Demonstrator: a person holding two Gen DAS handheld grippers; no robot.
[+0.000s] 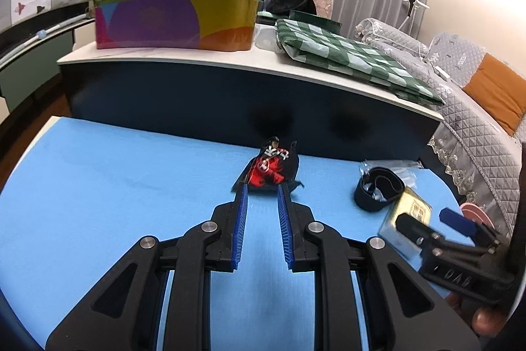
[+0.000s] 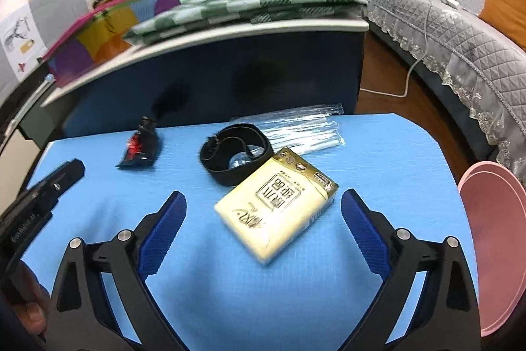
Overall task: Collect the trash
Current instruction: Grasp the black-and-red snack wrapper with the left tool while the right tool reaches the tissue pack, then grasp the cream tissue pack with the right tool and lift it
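blue cloth is spread over the low table, and every place below is told from the yellow tissue pack that lies on it. the torn black and red wrapper is the trash here, and it is seen well to the left of the pack, near the far edge of the cloth, by the dark wall of the higher table. the left gripper is held low and straight at the wrapper, most likely so the wrapper can be picked up. its blue pads are parted by a small gap, nothing is held between them, and their tips are just in front of the wrapper, one at each side of its near edge. the right gripper is held over the pack with its pads spread wide, one at each side of the pack, and the pack is not squeezed. a black strap ring is touching the far corner of the pack, and a clear plastic bag lies just behind it. something round and pink is seen off the cloth, to the right of the pack.
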